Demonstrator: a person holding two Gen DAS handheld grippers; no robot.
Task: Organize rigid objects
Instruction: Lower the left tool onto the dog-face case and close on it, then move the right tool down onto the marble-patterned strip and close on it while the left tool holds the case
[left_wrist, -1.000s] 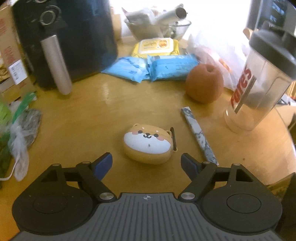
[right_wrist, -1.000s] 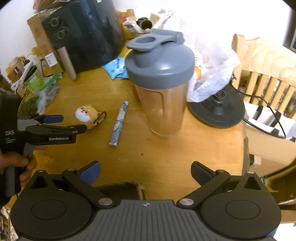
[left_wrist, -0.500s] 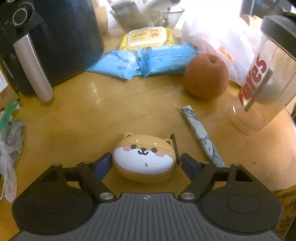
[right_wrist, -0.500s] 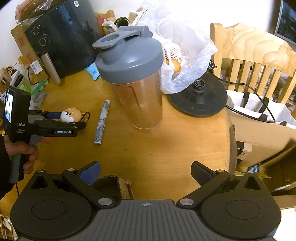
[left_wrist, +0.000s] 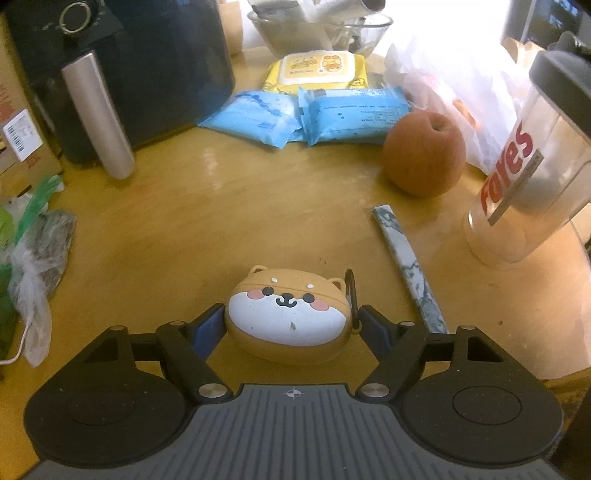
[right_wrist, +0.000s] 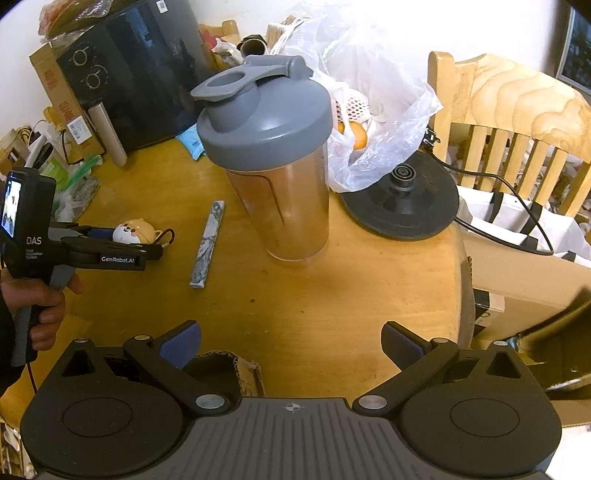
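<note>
A shiba-dog earbud case (left_wrist: 288, 317) lies on the wooden table (left_wrist: 221, 221). My left gripper (left_wrist: 290, 326) has closed on it, both pads touching its sides. The case also shows in the right wrist view (right_wrist: 135, 230) between the left gripper's fingers (right_wrist: 110, 236). A marbled flat stick (left_wrist: 408, 266) lies just right of the case. A clear shaker bottle with a grey lid (right_wrist: 273, 162) stands beyond it. My right gripper (right_wrist: 290, 345) is open and empty above the table's near edge.
A black air fryer (left_wrist: 140, 70) stands at the back left, with blue and yellow wipe packs (left_wrist: 317, 110) beside it. A round brown fruit (left_wrist: 423, 153), a white plastic bag (right_wrist: 369, 110), a kettle base (right_wrist: 400, 199) and a wooden chair (right_wrist: 517, 122) are to the right.
My left gripper moved forward around the dog case and its fingers closed onto its sides. The right gripper pulled back and rose a little, staying open.
</note>
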